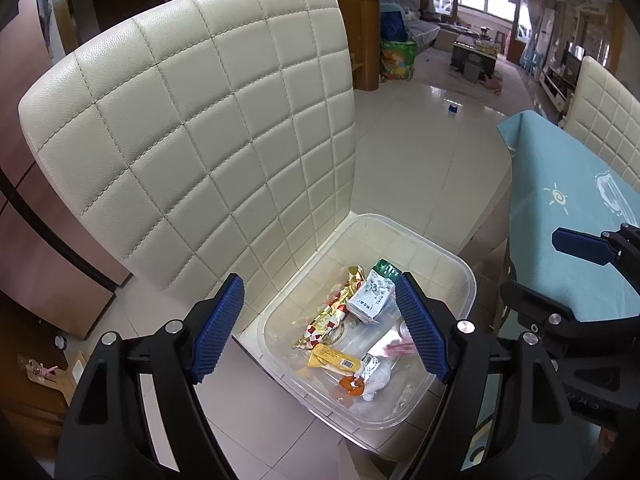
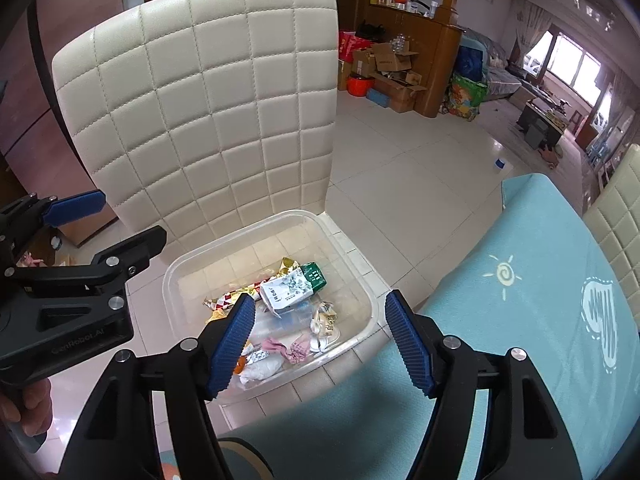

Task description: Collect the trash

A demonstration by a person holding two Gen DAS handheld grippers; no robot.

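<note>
A clear plastic bin (image 1: 466, 280) (image 2: 370, 300) stands on the seat of a cream quilted chair (image 1: 192, 128) (image 2: 200, 92). In it lie a white and green carton (image 1: 370, 294) (image 2: 294, 286), a gold and red wrapper (image 1: 332, 316) (image 2: 224, 300), a yellow packet (image 1: 334, 360), a pink wrapper (image 2: 288, 346) and crumpled white paper (image 1: 378, 380) (image 2: 262, 368). My left gripper (image 1: 320, 328) hovers open and empty above the bin. My right gripper (image 2: 320, 344) is open and empty above the bin's near edge.
A table with a light blue cloth (image 1: 568, 216) (image 2: 540, 312) stands to the right of the chair. A second cream chair (image 1: 608, 120) (image 2: 620, 220) is behind it. Cardboard boxes (image 2: 388, 68) and a wooden cabinet (image 2: 432, 40) stand across the tiled floor (image 1: 420, 136).
</note>
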